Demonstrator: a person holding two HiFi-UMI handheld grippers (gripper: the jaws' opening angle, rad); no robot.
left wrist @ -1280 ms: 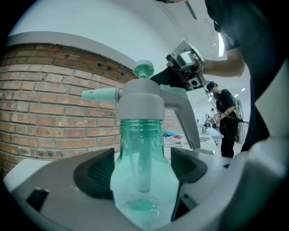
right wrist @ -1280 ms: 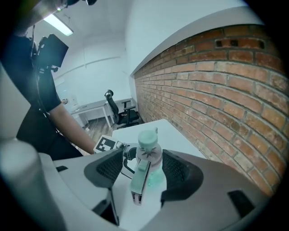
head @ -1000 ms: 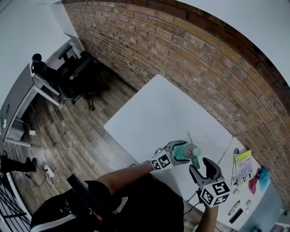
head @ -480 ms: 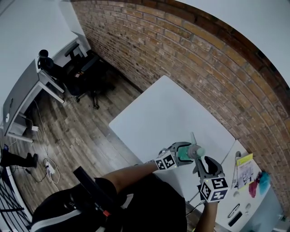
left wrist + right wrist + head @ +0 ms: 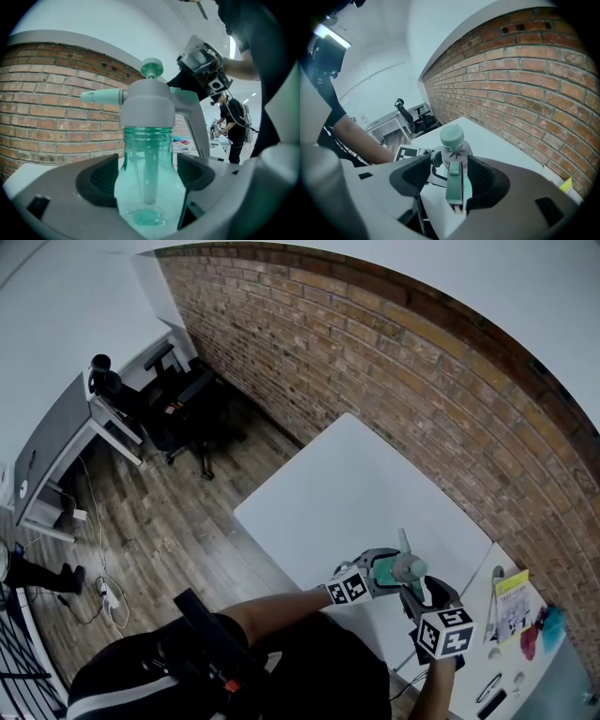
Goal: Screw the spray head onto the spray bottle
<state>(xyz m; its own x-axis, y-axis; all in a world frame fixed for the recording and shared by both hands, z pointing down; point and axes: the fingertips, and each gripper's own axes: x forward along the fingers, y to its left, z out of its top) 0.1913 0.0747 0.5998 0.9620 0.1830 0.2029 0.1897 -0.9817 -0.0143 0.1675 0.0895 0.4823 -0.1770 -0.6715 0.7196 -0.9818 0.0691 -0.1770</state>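
Observation:
A clear green spray bottle (image 5: 150,187) stands upright between the jaws of my left gripper (image 5: 149,176), whose pads press on its sides. A grey spray head (image 5: 147,105) with a green knob and nozzle sits on the bottle's neck. In the head view the bottle (image 5: 384,571) hangs over the near edge of the white table (image 5: 347,493). My right gripper (image 5: 452,176) reaches down over the spray head (image 5: 452,140). Its jaws have just been opening, and the head's green trigger lies between them with a slight gap at each pad.
A brick wall (image 5: 422,381) runs behind the table. A second table on the right carries a yellow paper (image 5: 509,601) and small items. Office chairs (image 5: 187,399) and a desk (image 5: 66,442) stand far left. A person (image 5: 232,124) stands in the background.
My right gripper has come down and forward from below the bottle, so its jaws now flank the spray head. The left gripper keeps the bottle in the same place.

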